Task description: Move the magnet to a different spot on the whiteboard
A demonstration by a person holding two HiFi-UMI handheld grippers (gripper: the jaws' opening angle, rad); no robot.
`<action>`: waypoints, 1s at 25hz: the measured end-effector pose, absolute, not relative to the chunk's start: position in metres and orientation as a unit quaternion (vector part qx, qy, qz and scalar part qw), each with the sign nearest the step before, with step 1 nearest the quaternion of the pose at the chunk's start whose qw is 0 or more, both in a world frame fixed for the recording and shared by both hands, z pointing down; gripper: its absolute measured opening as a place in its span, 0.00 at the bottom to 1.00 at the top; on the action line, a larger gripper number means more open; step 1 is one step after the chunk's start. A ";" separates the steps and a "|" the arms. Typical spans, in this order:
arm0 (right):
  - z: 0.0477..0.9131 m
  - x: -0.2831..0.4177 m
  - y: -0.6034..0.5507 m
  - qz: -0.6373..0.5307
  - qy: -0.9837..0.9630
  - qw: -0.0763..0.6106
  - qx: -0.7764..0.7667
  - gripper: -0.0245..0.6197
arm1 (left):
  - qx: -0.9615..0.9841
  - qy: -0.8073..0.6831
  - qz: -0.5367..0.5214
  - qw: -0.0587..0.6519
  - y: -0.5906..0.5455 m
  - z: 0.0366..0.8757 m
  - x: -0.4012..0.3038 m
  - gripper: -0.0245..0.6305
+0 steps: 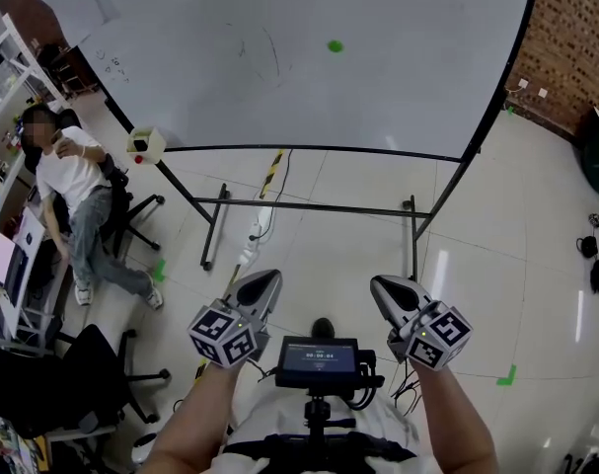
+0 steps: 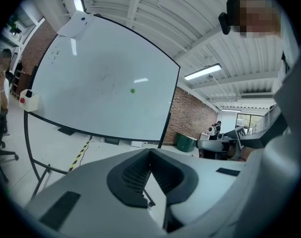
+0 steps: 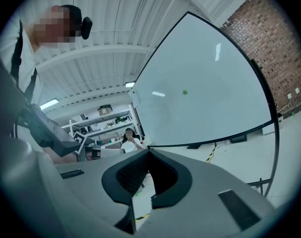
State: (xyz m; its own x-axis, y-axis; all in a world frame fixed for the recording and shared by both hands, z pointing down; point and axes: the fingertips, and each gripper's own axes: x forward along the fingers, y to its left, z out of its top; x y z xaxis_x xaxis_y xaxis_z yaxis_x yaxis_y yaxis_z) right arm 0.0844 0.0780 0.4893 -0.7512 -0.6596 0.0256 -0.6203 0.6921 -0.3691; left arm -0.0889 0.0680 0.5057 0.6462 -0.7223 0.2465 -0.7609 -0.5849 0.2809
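At 9 o'clock a seated person (image 1: 70, 181) is lounging. I am holding my left gripper (image 1: 262, 284) pressed together, empty. At 12 o'clock the green magnet (image 1: 335, 45) is clinging to the whiteboard (image 1: 210, 57), well apart. My right gripper (image 1: 390, 289) is likewise closed on nothing.

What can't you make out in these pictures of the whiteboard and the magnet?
Green magnet: too small in every view to tell its shape.
Whiteboard: top edge cut off in the head view.
Faint marks on the board: too faint to read, all views.

Head view steeply down; gripper views level; far whiteboard (image 1: 309, 67) common to all.
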 end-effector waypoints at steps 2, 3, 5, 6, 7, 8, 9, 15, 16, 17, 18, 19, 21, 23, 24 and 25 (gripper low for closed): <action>0.489 0.090 0.069 -0.177 0.917 0.051 -0.353 0.07 | 0.890 -0.415 0.047 0.183 0.056 0.504 -0.087 0.06; 0.489 0.092 0.064 -0.176 0.917 0.049 -0.355 0.07 | 0.890 -0.415 0.044 0.182 0.050 0.503 -0.087 0.07; 0.489 0.095 0.056 -0.175 0.917 0.045 -0.356 0.07 | 0.891 -0.414 0.041 0.182 0.038 0.502 -0.086 0.06; 0.489 0.095 0.052 -0.174 0.917 0.042 -0.357 0.07 | 0.891 -0.414 0.039 0.182 0.032 0.502 -0.086 0.07; 0.490 0.096 0.047 -0.173 0.917 0.040 -0.357 0.07 | 0.890 -0.415 0.038 0.183 0.025 0.503 -0.086 0.07; 0.491 0.096 0.042 -0.173 0.917 0.037 -0.358 0.07 | 0.890 -0.416 0.037 0.184 0.019 0.504 -0.086 0.06; 0.492 0.096 0.038 -0.173 0.917 0.034 -0.358 0.07 | 0.889 -0.416 0.037 0.186 0.013 0.505 -0.085 0.06; 0.495 0.098 0.009 -0.182 0.914 0.028 -0.361 0.07 | 0.892 -0.409 0.034 0.192 -0.022 0.509 -0.075 0.06; 0.495 0.098 0.003 -0.181 0.914 0.027 -0.362 0.07 | 0.893 -0.407 0.032 0.191 -0.029 0.509 -0.074 0.06; 0.495 0.098 -0.002 -0.180 0.914 0.025 -0.363 0.07 | 0.895 -0.403 0.031 0.190 -0.035 0.508 -0.073 0.07; 0.495 0.098 -0.008 -0.179 0.914 0.024 -0.364 0.07 | 0.897 -0.398 0.029 0.188 -0.042 0.507 -0.071 0.07; 0.495 0.099 -0.014 -0.179 0.913 0.022 -0.367 0.07 | 0.900 -0.392 0.028 0.186 -0.048 0.507 -0.068 0.06; 0.493 0.102 -0.027 -0.178 0.910 0.018 -0.373 0.07 | 0.906 -0.381 0.026 0.185 -0.061 0.505 -0.064 0.07; 0.491 0.103 -0.040 -0.174 0.908 0.013 -0.381 0.07 | 0.908 -0.374 0.025 0.185 -0.075 0.505 -0.064 0.07; 0.490 0.103 -0.046 -0.171 0.907 0.011 -0.384 0.07 | 0.910 -0.371 0.024 0.185 -0.081 0.505 -0.064 0.07; 0.488 0.103 -0.052 -0.167 0.906 0.008 -0.388 0.07 | 0.911 -0.368 0.023 0.184 -0.088 0.504 -0.065 0.07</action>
